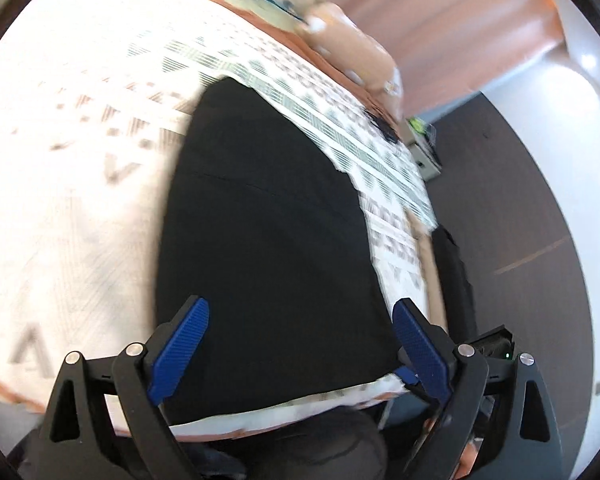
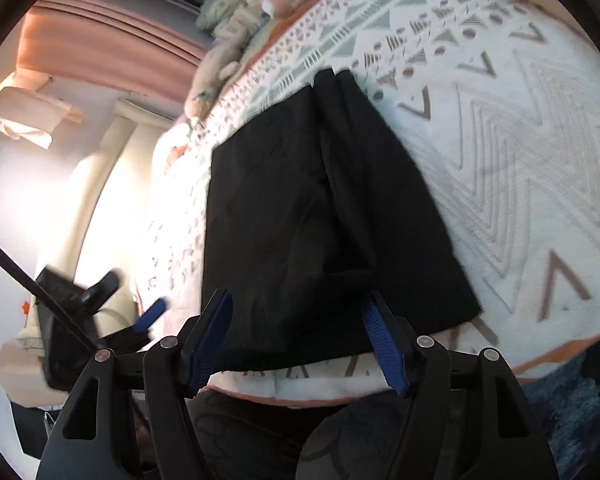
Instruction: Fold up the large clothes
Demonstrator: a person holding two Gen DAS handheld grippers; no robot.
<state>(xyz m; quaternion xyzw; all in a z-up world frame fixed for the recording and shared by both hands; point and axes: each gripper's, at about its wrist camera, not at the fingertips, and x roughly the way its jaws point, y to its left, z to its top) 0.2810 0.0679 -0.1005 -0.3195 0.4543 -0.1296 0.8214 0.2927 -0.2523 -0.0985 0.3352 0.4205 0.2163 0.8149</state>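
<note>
A black garment (image 1: 268,220) lies folded flat on a white patterned bedspread (image 1: 60,200). My left gripper (image 1: 300,336) is open and empty, hovering above the garment's near end. In the right wrist view the same black garment (image 2: 320,208) shows a folded layer and a seam. My right gripper (image 2: 298,332) is open and empty above the garment's near edge. The left gripper (image 2: 140,316) shows at the left of the right wrist view, off the bed's side.
Stuffed toys (image 1: 340,28) and pillows (image 2: 228,28) lie at the head of the bed. Pink curtains (image 1: 440,12) hang behind. Dark floor (image 1: 520,208) runs along the bed's side. The bed's near edge (image 2: 320,388) is just below my grippers.
</note>
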